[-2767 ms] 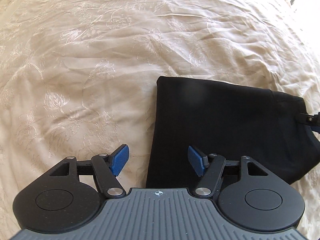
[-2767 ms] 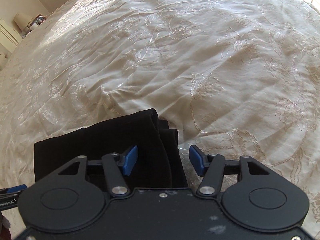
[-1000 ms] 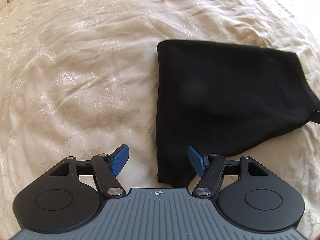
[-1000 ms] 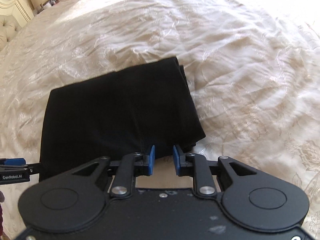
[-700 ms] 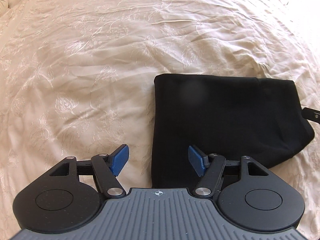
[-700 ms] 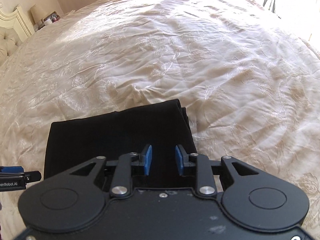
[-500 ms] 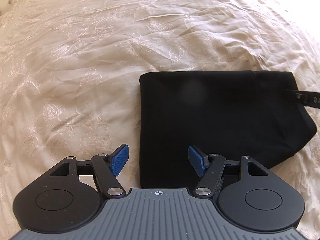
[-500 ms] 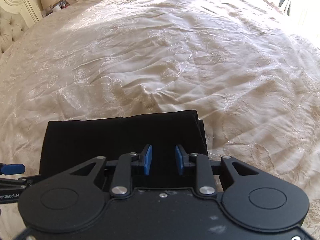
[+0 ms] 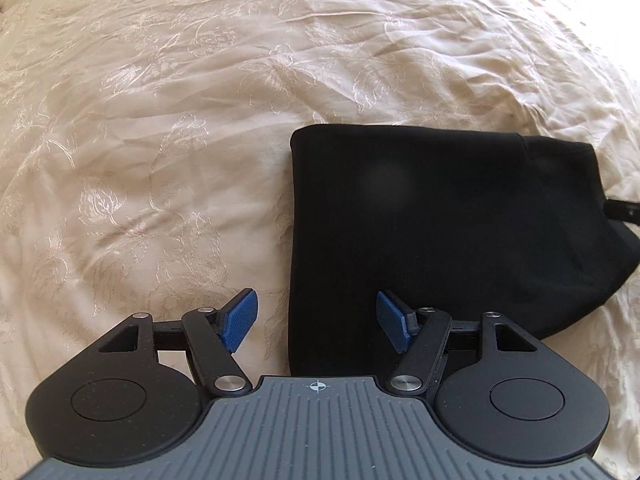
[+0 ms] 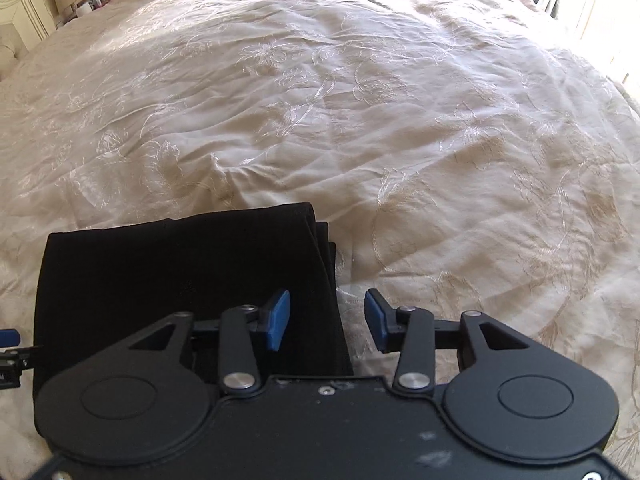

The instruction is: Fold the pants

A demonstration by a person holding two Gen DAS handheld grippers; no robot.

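On bedspread [image 9: 160,120] — folded pants [image 9: 440,220].

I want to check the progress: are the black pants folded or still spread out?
Folded. The black pants lie as a compact rectangle on the bedspread, stacked layers showing at one edge.

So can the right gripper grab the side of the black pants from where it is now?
Probably yes. The right gripper has just been opening, and the layered edge of the folded black pants lies right under its gap on the bedspread. Nothing blocks the way; its pads aren't pressing on the cloth yet.
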